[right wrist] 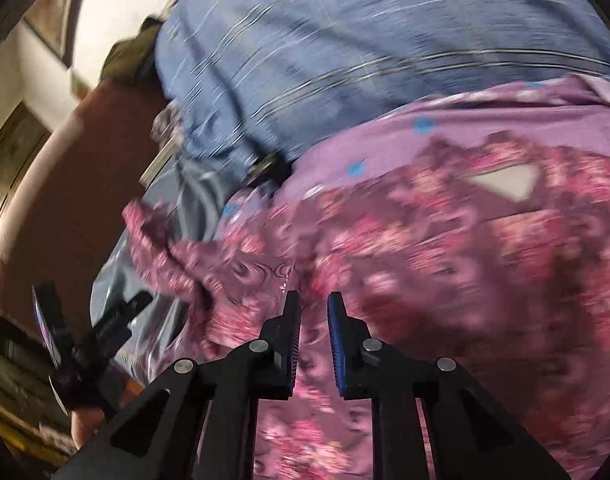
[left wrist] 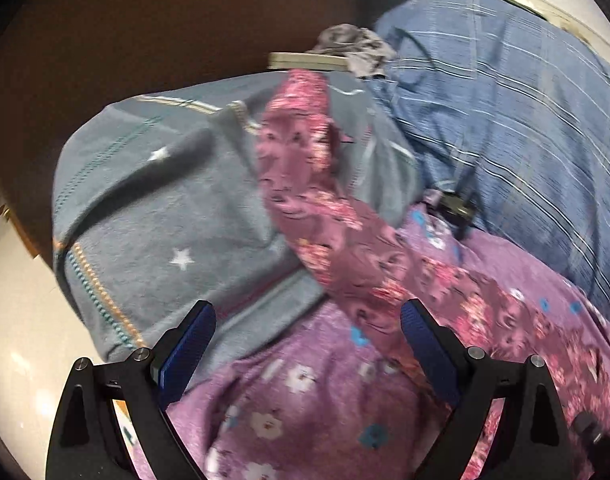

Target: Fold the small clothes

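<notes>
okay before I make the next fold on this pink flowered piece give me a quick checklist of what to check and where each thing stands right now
1. Left hand-held gripper open and holding nothing: ok, its jaws stand wide apart over the cloth.
2. Right hand-held gripper has a firm hold on the pink flowered garment: cannot tell; the jaws are nearly together with cloth between and behind them, and the view is blurred.
3. Garment lies flat: not ok, one part is draped across the grey star towel.
4. Garment separate from the lilac flowered cloth under it: cannot tell.
5. Black buckle by the blue striped fabric clear of the garment: ok, it lies beside it.
</notes>
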A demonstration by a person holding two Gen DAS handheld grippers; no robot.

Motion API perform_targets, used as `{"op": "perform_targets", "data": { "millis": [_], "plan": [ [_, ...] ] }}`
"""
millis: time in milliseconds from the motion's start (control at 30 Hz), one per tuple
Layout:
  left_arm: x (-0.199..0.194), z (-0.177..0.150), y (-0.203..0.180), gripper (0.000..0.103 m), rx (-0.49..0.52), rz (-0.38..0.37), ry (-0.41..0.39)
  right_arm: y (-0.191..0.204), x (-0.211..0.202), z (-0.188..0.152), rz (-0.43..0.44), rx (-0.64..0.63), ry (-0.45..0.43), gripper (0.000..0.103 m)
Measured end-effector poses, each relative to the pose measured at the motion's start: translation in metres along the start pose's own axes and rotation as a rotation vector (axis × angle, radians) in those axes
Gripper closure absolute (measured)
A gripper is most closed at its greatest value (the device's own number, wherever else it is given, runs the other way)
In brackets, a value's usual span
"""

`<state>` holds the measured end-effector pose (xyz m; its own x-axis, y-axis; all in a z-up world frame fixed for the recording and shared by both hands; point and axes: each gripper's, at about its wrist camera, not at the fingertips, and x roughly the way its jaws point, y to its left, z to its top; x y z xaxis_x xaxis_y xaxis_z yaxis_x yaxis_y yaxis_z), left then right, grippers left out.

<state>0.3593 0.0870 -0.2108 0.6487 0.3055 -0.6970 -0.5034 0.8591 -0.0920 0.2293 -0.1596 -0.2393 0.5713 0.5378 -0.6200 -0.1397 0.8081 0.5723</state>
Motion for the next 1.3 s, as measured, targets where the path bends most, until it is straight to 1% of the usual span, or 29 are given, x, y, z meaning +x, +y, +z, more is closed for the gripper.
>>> {"op": "perform_targets", "data": {
  "millis": [33,67,100,133,200,267,333,367,400,467,500,533,600,667,700,800,900,967,1033,1067,1100,1133,1167,1233,1300],
  "plan": [
    [0.003,0.002,0.003,0.009,-0.008,0.011,0.001,0.006,0.014,-0.005,-0.017,-0.033,0.055,0.086],
    [0.005,0.004,0.006,0.009,-0.014,0.018,0.002,0.011,0.03,-0.011,-0.046,-0.062,0.129,0.086],
    [0.007,0.005,0.01,0.009,-0.023,0.024,0.002,0.012,0.043,-0.018,-0.079,-0.072,0.186,0.086],
    [0.009,0.007,0.012,0.009,-0.032,0.027,0.003,0.012,0.045,-0.02,-0.088,-0.067,0.19,0.086],
    [0.012,0.013,0.024,0.009,-0.061,0.03,0.001,0.01,0.033,-0.016,-0.049,-0.047,0.155,0.086],
    [0.014,0.021,0.034,0.009,-0.099,0.028,-0.012,0.008,0.011,-0.009,-0.007,-0.047,0.088,0.084],
    [0.013,0.03,0.043,0.009,-0.125,0.033,-0.046,0.002,-0.003,-0.005,-0.007,-0.041,0.042,0.074],
    [0.011,0.036,0.046,0.009,-0.131,0.038,-0.072,-0.004,-0.006,-0.006,-0.008,-0.024,0.036,0.067],
    [0.01,0.041,0.048,0.009,-0.138,0.041,-0.101,-0.013,-0.007,-0.008,-0.007,0.004,0.05,0.065],
    [0.01,0.05,0.049,0.009,-0.144,0.044,-0.157,-0.027,-0.001,-0.014,-0.026,0.039,0.097,0.065],
    [0.012,0.054,0.048,0.009,-0.142,0.053,-0.172,-0.031,0.002,-0.014,-0.038,0.041,0.114,0.066],
    [0.017,0.058,0.045,0.009,-0.134,0.06,-0.173,-0.033,0.003,-0.017,-0.042,0.035,0.125,0.068],
    [0.031,0.067,0.037,0.009,-0.113,0.062,-0.16,-0.03,0.0,-0.018,-0.043,0.005,0.122,0.068],
    [0.049,0.077,0.029,0.009,-0.1,0.09,-0.146,-0.026,0.0,-0.02,-0.053,-0.033,0.126,0.068],
    [0.057,0.082,0.027,0.009,-0.101,0.09,-0.137,-0.027,-0.002,-0.022,-0.055,-0.049,0.128,0.068],
    [0.077,0.091,0.016,0.009,-0.081,0.049,-0.104,-0.029,-0.002,-0.026,-0.044,-0.069,0.128,0.067],
    [0.096,0.093,0.006,0.011,-0.042,0.031,-0.071,-0.032,-0.002,-0.026,-0.028,-0.07,0.127,0.067],
    [0.108,0.095,0.0,0.024,-0.013,0.012,-0.062,-0.032,-0.001,-0.026,-0.021,-0.064,0.128,0.067],
    [0.121,0.096,-0.005,0.055,0.015,0.013,-0.043,-0.031,-0.001,-0.026,-0.021,-0.069,0.125,0.067],
    [0.125,0.097,-0.006,0.062,0.024,0.022,-0.054,-0.031,-0.001,-0.027,-0.021,-0.073,0.123,0.067],
    [0.128,0.099,-0.007,0.086,0.027,0.017,-0.062,-0.031,-0.001,-0.027,-0.02,-0.076,0.122,0.067],
    [0.132,0.1,-0.006,0.094,0.021,-0.013,-0.043,-0.031,-0.002,-0.028,-0.019,-0.077,0.122,0.067],
    [0.134,0.1,-0.004,0.094,0.006,-0.032,-0.037,-0.031,-0.004,-0.029,-0.018,-0.077,0.121,0.068],
    [0.125,0.097,-0.001,0.096,-0.006,-0.049,-0.069,-0.031,-0.007,-0.029,-0.026,-0.084,0.118,0.071],
    [0.107,0.098,-0.005,0.096,0.023,-0.078,-0.118,-0.03,-0.013,-0.028,-0.034,-0.093,0.109,0.071]
  ]
}}
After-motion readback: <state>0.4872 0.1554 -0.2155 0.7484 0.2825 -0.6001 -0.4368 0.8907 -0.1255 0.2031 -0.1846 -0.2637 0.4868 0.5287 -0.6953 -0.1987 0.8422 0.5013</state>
